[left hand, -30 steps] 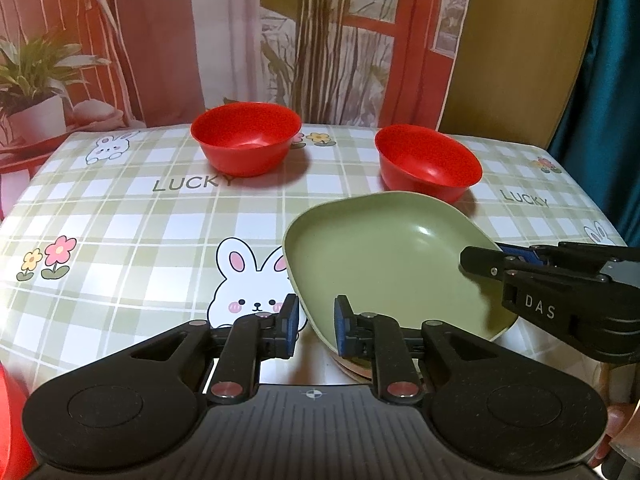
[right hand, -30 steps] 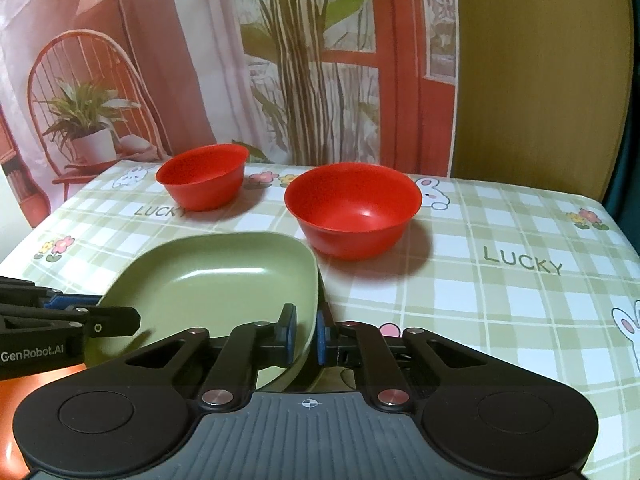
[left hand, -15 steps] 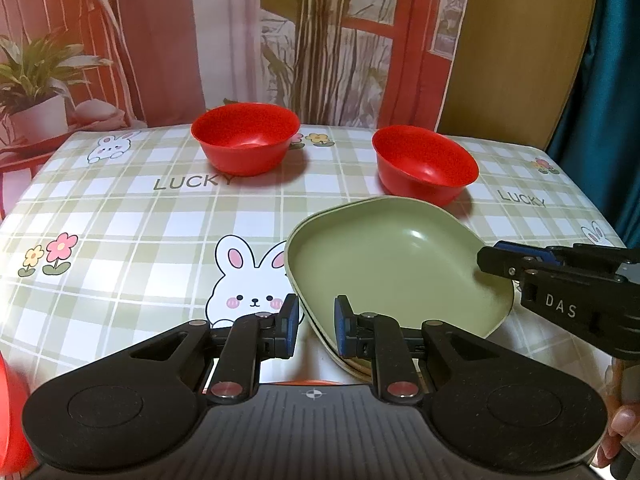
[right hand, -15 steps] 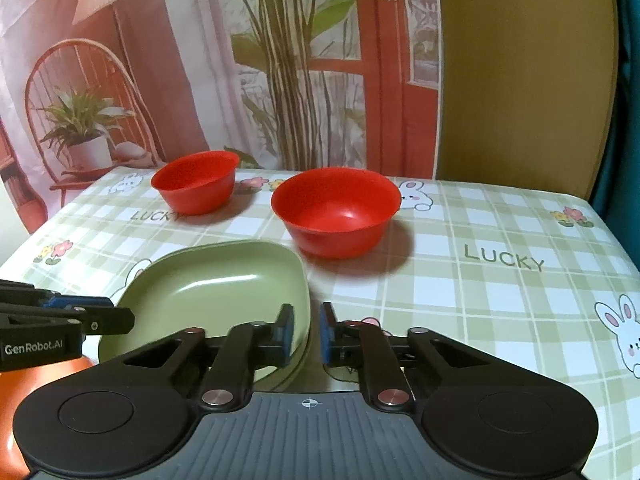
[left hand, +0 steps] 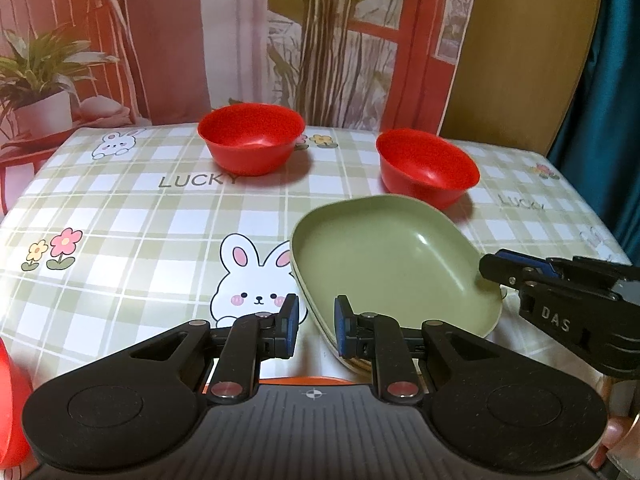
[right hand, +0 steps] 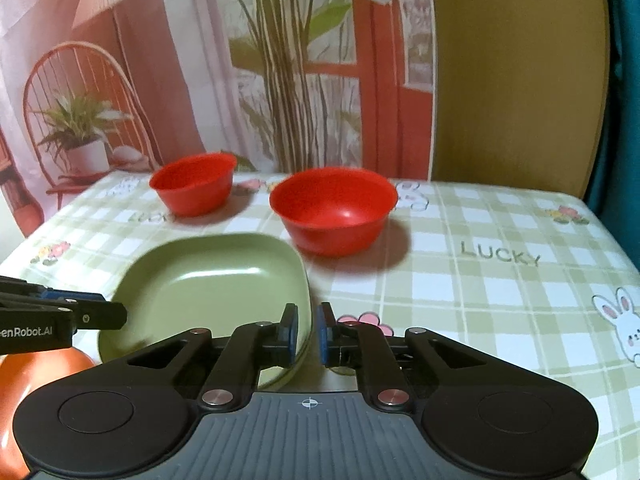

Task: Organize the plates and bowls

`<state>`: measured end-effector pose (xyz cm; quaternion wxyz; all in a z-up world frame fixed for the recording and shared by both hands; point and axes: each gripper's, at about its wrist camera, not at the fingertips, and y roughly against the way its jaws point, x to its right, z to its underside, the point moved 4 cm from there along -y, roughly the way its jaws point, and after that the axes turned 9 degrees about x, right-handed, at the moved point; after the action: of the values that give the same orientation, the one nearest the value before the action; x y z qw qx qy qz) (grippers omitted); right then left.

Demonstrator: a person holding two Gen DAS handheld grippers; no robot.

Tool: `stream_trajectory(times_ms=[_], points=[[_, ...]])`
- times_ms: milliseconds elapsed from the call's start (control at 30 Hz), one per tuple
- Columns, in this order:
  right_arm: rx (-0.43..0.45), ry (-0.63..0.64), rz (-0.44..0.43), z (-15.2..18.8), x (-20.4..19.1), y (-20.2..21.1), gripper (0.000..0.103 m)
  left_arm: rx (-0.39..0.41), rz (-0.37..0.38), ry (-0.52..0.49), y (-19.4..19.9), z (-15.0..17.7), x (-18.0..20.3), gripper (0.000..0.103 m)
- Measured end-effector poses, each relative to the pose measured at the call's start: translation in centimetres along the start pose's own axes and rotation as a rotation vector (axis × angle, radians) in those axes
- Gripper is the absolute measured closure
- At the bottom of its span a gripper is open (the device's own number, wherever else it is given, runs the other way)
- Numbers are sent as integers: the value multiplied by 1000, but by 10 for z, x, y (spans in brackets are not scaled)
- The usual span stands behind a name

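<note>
The green plate (left hand: 394, 258) sits on the table (left hand: 120, 216), on top of another plate, with two red bowls (left hand: 251, 138) behind it. I judge the plates are stacked, so next I reach for a bowl. My left gripper (left hand: 316, 326) and right gripper (right hand: 307, 334) hold nothing, fingers a little apart.

ahead of left gripper (left hand: 316, 326) jaws: green plate (left hand: 394, 260) rim just right of gap | bare tablecloth (left hand: 132, 224) left-forward | two red bowls (left hand: 251, 138) (left hand: 427, 166) far ahead | right gripper (left hand: 560, 304) crowds plate's right edge
</note>
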<state>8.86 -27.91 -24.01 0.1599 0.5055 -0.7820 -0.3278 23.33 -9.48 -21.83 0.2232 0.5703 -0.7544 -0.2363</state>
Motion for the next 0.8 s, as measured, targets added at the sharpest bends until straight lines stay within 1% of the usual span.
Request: stream_trajectory(times_ms=[67,133,200,233,267,333,367,433,500,567,600,633,700,767,800], points=[[13,-14,-5,-2,0,7,92,7,9,16,5,-2,-4,83],[19,-32,-24,-4,-1,14,86,12,-3,20,11,-3,-9,83],[24,-42,-35,-4,-3,21,85,7,-21,14,18,-4,-15,77],[25,-44,-43,-5,-5,25,85,9,-25,19,22,-4,-19,68],[24,-45,-48,-5,-7,27,85,14,-25,30,26,-4,-23,63],[24,-38,-64,-6,-13,33,85,26,-14,69,36,-3,-33,62],[22,-33,-74,-6,-16,35,85,20,-4,91,39,-3,-38,60],[17,-23,-95,-7,-24,40,81,7,13,133,46,-2,-48,56],[12,-13,-119,-9,-32,44,78,16,14,148,55,-1,-56,52],[8,-11,-130,-9,-38,48,75,50,18,155,68,-1,-61,40],[3,-14,-138,-9,-41,50,75,63,19,170,73,1,-63,37],[-2,-19,-145,-9,-44,51,74,74,23,188,79,2,-66,36],[-12,-25,-156,-7,-48,54,74,95,32,205,87,6,-69,36],[-27,-28,-166,-5,-53,56,70,122,38,176,94,8,-69,37],[-34,-31,-167,-3,-55,57,66,128,27,152,97,9,-69,37]])
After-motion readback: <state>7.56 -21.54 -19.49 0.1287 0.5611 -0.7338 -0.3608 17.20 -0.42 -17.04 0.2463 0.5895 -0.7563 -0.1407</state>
